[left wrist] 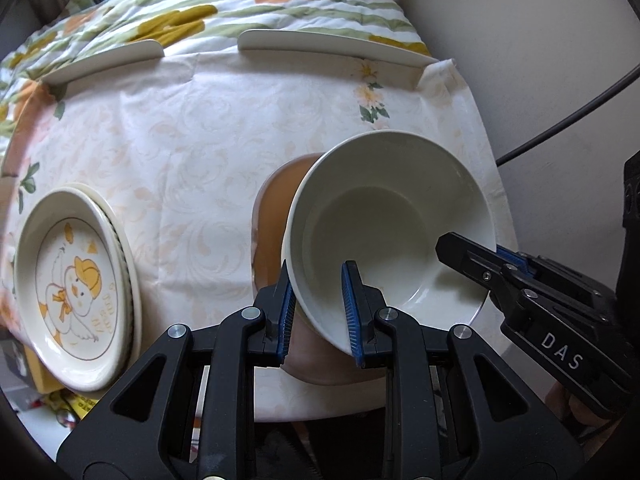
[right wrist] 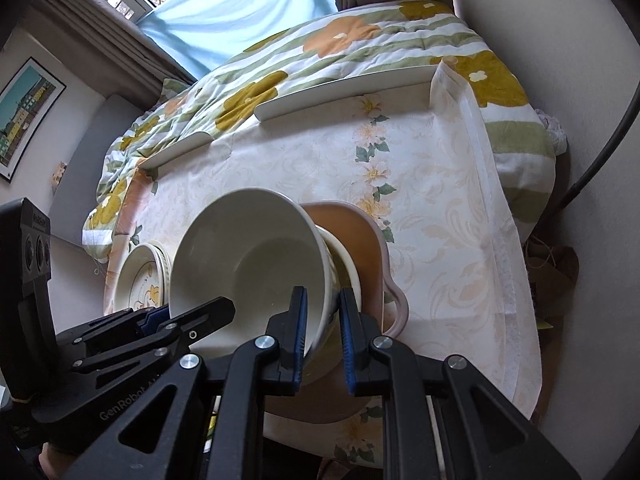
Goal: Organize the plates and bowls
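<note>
Both tongs hold one white bowl [left wrist: 390,216]
Left tongs [left wrist: 318,308] and right tongs [right wrist: 323,334] pinch its rim above the brown bowl [right wrist: 352,236]; duck plate [left wrist: 72,284] sits far left

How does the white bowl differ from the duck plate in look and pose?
The white bowl is deep and plain; the duck plate is shallow, with a printed duck. The bowl is tilted, its rim between the jaws of the left gripper and the right gripper; the plate lies flat on other plates. Both look cream-white.

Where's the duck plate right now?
In the left wrist view the duck plate tops a plate stack at the table's left edge, left of the held white bowl.
</note>
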Motion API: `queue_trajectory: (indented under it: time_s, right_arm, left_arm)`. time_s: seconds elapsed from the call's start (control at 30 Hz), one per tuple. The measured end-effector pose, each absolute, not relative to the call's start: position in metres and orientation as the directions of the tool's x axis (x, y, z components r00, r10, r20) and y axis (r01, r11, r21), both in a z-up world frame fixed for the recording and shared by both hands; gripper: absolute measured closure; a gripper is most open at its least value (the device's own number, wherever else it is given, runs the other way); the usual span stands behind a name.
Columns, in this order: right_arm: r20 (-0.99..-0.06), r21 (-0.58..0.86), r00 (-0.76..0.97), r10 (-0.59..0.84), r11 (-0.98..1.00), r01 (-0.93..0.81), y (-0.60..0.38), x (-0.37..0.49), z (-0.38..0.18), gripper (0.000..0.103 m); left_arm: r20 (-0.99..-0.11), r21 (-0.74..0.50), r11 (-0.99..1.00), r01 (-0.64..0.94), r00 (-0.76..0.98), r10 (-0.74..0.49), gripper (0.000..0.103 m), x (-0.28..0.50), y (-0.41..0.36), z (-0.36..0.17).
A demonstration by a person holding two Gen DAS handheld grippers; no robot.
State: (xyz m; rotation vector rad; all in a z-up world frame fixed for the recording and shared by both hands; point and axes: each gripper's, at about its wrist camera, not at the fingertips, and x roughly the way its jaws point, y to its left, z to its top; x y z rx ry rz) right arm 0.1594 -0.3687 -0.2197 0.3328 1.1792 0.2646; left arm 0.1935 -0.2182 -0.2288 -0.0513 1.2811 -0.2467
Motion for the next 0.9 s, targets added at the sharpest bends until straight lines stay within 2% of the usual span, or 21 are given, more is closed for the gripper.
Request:
queue_trajectory:
  time_s: [0.33, 0.9]
  right_arm:
    - [-0.877, 0.328, 0.352, 0.327, 0.943, -0.059, -0.367, 0.154, -0.226, 0.088]
    - [-0.882, 0.305, 0.347, 0.319, 0.947, -0.096, -0.361, 0.151, -0.224, 0.088]
  left_arm:
    - [-0.945, -0.061, 0.979, 0.195, 0.304, -0.12, 0.083, 0.188, -0.233, -0.232]
    - [-0.942, -0.042, 0.985, 0.168, 0.321, -0.095, 0.083, 0.186, -0.233, -0.235]
